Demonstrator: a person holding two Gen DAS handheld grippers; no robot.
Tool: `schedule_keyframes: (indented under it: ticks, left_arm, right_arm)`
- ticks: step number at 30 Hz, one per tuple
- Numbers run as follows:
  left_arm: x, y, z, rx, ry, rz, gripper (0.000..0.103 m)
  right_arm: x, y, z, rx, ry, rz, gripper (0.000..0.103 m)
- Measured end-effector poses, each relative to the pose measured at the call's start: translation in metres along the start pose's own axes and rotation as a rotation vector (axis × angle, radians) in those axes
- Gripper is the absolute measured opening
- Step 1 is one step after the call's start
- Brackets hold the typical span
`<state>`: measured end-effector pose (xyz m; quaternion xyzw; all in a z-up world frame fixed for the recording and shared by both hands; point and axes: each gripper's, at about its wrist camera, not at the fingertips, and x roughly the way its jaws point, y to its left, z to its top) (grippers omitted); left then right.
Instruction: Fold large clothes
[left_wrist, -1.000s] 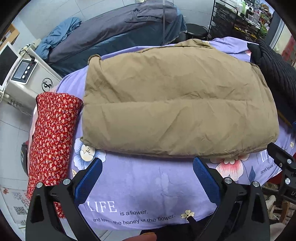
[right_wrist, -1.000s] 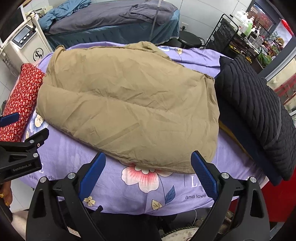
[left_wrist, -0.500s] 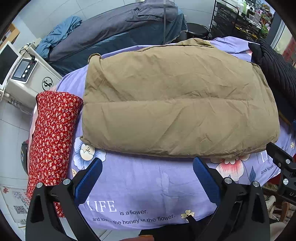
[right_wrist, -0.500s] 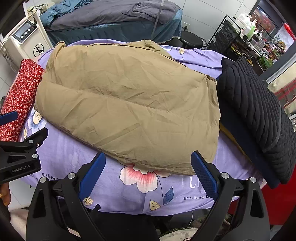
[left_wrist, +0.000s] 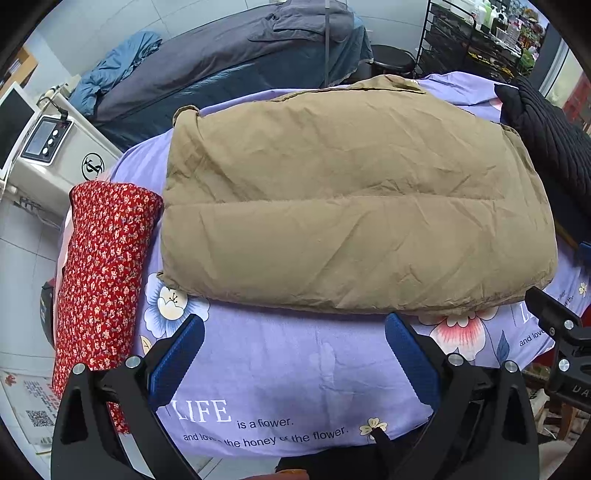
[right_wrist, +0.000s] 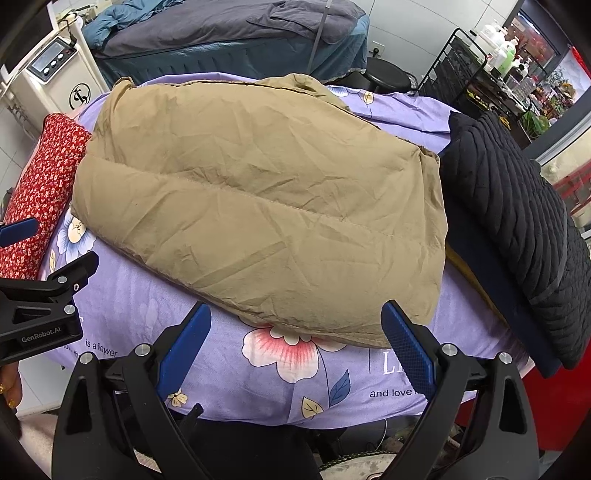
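Observation:
A tan padded garment (left_wrist: 343, 199) (right_wrist: 266, 206) lies folded into a thick rectangle on a purple flowered sheet (left_wrist: 295, 380) (right_wrist: 122, 295). My left gripper (left_wrist: 293, 334) hovers open just short of the garment's near edge, nothing between its blue pads. My right gripper (right_wrist: 295, 325) is open too, its fingers framing the garment's near right corner without touching it. Each gripper's black body shows at the edge of the other's view.
A red floral roll (left_wrist: 103, 273) (right_wrist: 37, 188) lies along the sheet's left side. A black quilted garment (right_wrist: 517, 221) (left_wrist: 546, 140) is stacked at the right. Behind stand a covered bed (left_wrist: 229, 62), a white machine (left_wrist: 48, 155), a black stool (right_wrist: 388, 72) and a wire rack (right_wrist: 480, 74).
Both grippers have drifted slightly, the right view shifting a little so the garment sits marginally lower and closer. The garment itself has not moved.

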<state>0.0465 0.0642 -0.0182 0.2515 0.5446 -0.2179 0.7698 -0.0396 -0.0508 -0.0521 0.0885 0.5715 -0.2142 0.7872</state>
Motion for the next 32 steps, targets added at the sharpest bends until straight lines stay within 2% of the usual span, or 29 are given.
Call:
schedule_keyframes:
  ticks: [22,32]
  left_arm:
    - [0.0006,0.0022,-0.0010,-0.020,0.001,-0.029,0.096]
    - [-0.0009,-0.0057,-0.0007,0.022,-0.006,-0.016,0.096]
  right_arm:
    - [-0.0001,0.0007,0.0000,-0.008,0.001,-0.003,0.092]
    - [0.0001,0.0013,-0.0005,-0.011,-0.002,-0.007,0.092]
